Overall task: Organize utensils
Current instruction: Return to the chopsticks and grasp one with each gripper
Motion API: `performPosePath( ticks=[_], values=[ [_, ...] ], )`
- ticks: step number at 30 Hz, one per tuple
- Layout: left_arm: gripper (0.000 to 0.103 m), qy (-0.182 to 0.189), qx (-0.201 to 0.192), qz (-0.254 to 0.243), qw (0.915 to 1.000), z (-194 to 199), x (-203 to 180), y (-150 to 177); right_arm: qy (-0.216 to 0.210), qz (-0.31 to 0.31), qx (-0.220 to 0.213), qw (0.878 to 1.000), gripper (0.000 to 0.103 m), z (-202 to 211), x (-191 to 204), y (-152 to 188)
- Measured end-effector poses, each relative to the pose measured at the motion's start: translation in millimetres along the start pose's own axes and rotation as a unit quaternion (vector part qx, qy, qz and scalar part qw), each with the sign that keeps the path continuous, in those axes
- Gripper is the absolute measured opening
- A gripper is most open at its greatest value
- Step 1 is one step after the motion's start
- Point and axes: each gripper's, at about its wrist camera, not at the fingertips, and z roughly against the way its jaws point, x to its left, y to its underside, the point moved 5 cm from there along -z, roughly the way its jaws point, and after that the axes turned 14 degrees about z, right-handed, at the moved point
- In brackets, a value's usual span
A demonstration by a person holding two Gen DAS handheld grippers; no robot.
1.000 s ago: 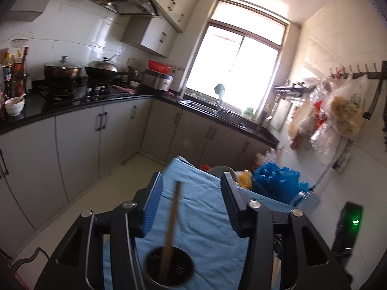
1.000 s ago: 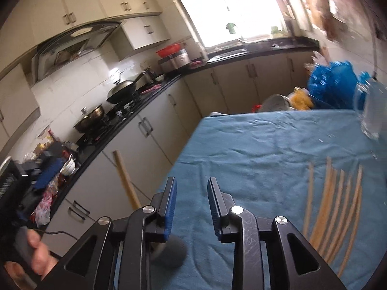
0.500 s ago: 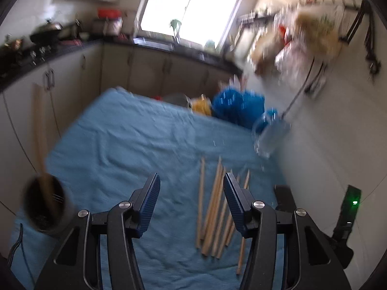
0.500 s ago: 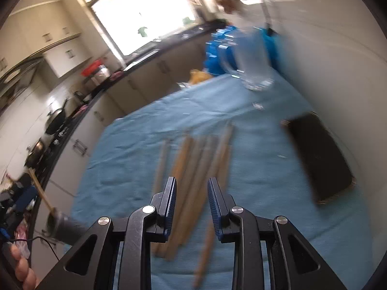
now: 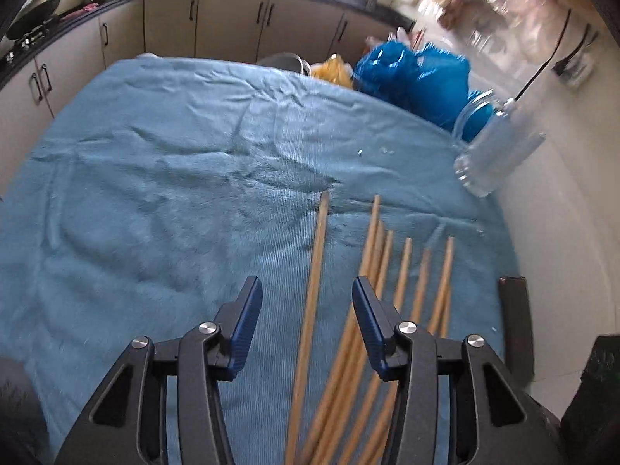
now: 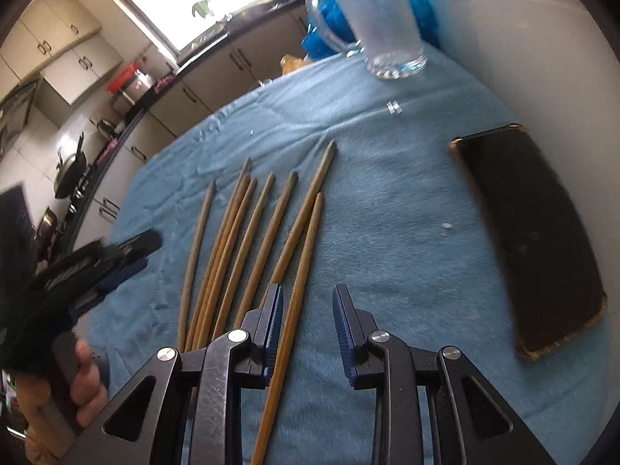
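Eight wooden chopsticks (image 6: 248, 240) lie side by side in a loose fan on a blue towel (image 6: 387, 201) that covers a table in a kitchen. Their thin tips point away from the cameras, toward the far edge of the table. In the left wrist view the leftmost chopstick (image 5: 314, 271) lies a little apart from the rest of the bunch (image 5: 391, 290). The left gripper (image 5: 306, 294) hangs above that single stick, which runs up the gap between its blue-padded fingers (image 5: 248, 310); the jaws have just been closing somewhat, yet they stand apart and the pads do not press on the stick. In the right wrist view the right gripper (image 6: 306, 306) hangs over the other side of the fan. Its fingers (image 6: 273, 310) are parted, and the rightmost chopstick (image 6: 298, 283) passes between them close to the left pad, though whether it touches that pad cannot be told. At the left of this view the left gripper (image 6: 116, 259) shows as a blurred dark shape, with a person's hand (image 6: 83, 383) wrapped round its handle. A dark phone (image 6: 531, 232) with a gold edge lies flat on the towel to the right of the chopsticks, well apart from them. A clear glass mug (image 6: 383, 27) stands near the far right corner of the towel. Behind it sit blue plastic bags (image 5: 410, 73). Beyond the table run pale kitchen cabinets (image 5: 232, 27) under a dark countertop.
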Motion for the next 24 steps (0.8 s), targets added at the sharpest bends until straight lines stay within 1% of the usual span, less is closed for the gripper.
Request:
performPosePath(
  ticks=[5, 8, 9, 10, 11, 12, 15, 18, 22, 23, 24],
  values=[
    [0.047, -0.022, 0.01, -0.012, 0.9996, -29, -4, -16, 0.017, 0.023, 0.027, 0.999, 0.029, -21, 8, -3],
    [0.045, -0.028, 0.021, -0.027, 0.999, -38, -9, -19, 0.038, 0.045, 0.029, 0.998, 0.029, -24, 12, -6],
    [0.044, -0.033, 0.017, -0.037, 0.9986, -41, -12, -20, 0.043, 0.051, 0.032, 0.997, 0.029, -25, 12, -6],
    [0.044, -0.037, 0.014, -0.044, 0.9982, -42, -14, -21, 0.047, 0.057, 0.035, 0.997, 0.028, -25, 12, -6],
    [0.044, -0.043, 0.013, -0.054, 0.9975, -45, -17, -22, 0.051, 0.06, 0.038, 0.996, 0.022, -26, 12, -6],
    [0.044, -0.047, 0.014, -0.062, 0.9969, -46, -19, -22, 0.062, 0.067, 0.043, 0.995, 0.02, -26, 11, -6],
    [0.044, -0.054, 0.016, -0.078, 0.9953, -49, -24, -23, 0.068, 0.079, 0.056, 0.993, 0.019, -26, 11, -7],
    [0.044, -0.065, 0.021, -0.101, 0.9925, -53, -29, -25, 0.07, 0.084, 0.08, 0.991, 0.018, -30, 12, -12],
    [0.043, -0.075, 0.027, -0.13, 0.9883, -57, -34, -24, 0.076, 0.096, 0.127, 0.984, 0.018, -37, 16, -21],
    [0.041, -0.076, 0.028, -0.132, 0.9879, -56, -34, -24, 0.079, 0.097, 0.137, 0.983, 0.018, -39, 16, -23],
    [0.029, -0.078, 0.027, -0.133, 0.9877, -56, -33, -25, 0.083, 0.097, 0.144, 0.981, 0.018, -41, 16, -25]
  ],
)
